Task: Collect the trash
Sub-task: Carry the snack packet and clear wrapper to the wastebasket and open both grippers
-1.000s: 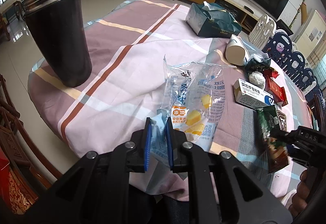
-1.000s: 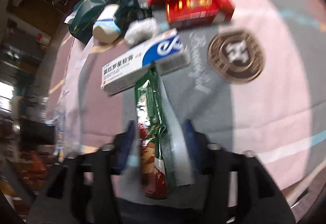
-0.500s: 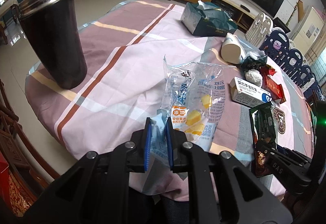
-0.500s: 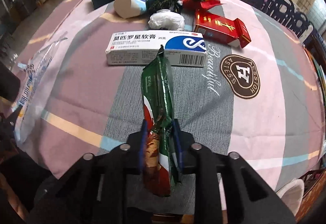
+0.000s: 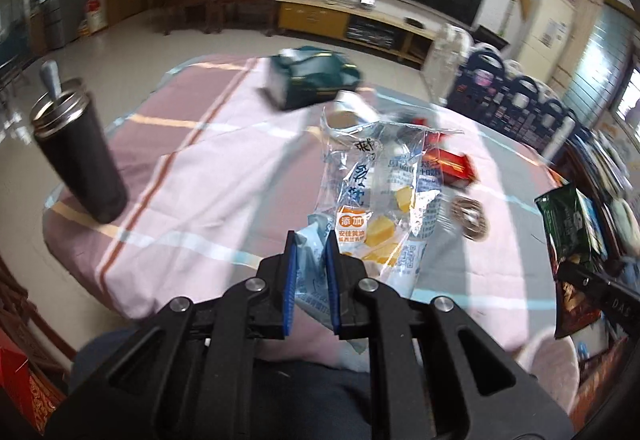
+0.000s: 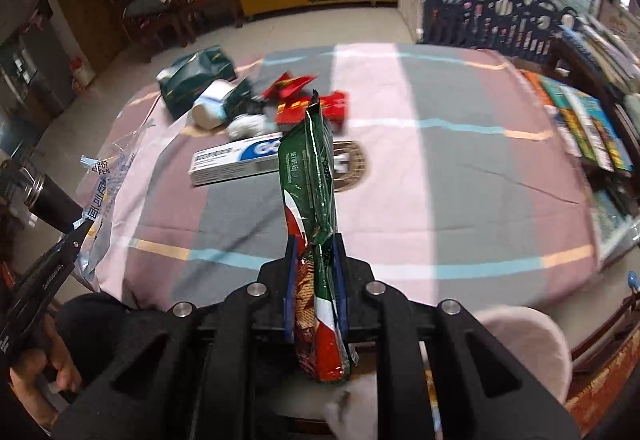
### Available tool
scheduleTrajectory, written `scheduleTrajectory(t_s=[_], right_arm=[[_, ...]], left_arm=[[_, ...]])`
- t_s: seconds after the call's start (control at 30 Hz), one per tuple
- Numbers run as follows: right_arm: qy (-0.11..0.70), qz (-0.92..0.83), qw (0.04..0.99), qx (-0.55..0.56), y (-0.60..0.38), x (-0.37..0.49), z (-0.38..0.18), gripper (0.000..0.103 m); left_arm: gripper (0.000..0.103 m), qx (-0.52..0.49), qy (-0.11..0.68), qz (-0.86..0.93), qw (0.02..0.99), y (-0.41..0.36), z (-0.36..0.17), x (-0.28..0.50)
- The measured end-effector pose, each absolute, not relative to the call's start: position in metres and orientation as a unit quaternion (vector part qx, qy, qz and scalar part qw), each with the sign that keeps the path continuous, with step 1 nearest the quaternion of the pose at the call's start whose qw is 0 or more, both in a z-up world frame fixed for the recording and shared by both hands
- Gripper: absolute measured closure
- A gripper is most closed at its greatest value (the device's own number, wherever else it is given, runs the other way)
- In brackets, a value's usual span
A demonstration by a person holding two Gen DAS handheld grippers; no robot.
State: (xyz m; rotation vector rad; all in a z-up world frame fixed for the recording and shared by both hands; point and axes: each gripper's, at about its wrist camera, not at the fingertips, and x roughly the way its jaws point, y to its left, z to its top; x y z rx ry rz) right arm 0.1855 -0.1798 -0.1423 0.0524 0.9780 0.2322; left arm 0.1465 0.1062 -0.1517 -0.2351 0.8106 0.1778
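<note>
Black tumbler (image 5: pixel 80 155) beside bare tablecloth (image 5: pixel 208 175)

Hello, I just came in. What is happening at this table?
A person is collecting trash with two handheld grippers. The left gripper is shut on a clear plastic food bag with blue and yellow print. The right gripper has just closed on a green foil snack wrapper. Both pieces hang above the striped tablecloth, where a white and blue ointment box and a red carton remain.

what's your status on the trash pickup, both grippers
Left gripper shut on clear plastic wrapper, lifted off the table. Right gripper shut on green snack wrapper. Medicine box, red packets remain. Nothing in the way.
</note>
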Motion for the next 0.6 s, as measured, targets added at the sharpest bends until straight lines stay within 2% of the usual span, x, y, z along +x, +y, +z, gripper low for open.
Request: scheduleTrajectory(t_s=[0.17, 0.33, 0.47, 0.6], right_arm=[[0.474, 0.066, 0.877, 0.049, -0.256, 0.146, -0.139, 0.086], [0.53, 0.035, 0.841, 0.104, -0.307, 0.116, -0.182, 0.086], [0.571, 0.011, 0.809, 0.139, -0.325, 0.098, -0.222, 0.086], [0.589, -0.002, 0.794, 0.152, -0.337, 0.088, -0.238, 0.086]], left_arm=[[0.088, -0.058, 0.398, 0.002, 0.915, 0.025, -0.138, 0.125], [0.088, 0.012, 0.406, -0.066, 0.911, -0.049, -0.137, 0.103], [0.088, 0.044, 0.408, -0.091, 0.907, -0.078, -0.138, 0.091], [0.088, 0.058, 0.411, -0.096, 0.905, -0.089, -0.138, 0.085]])
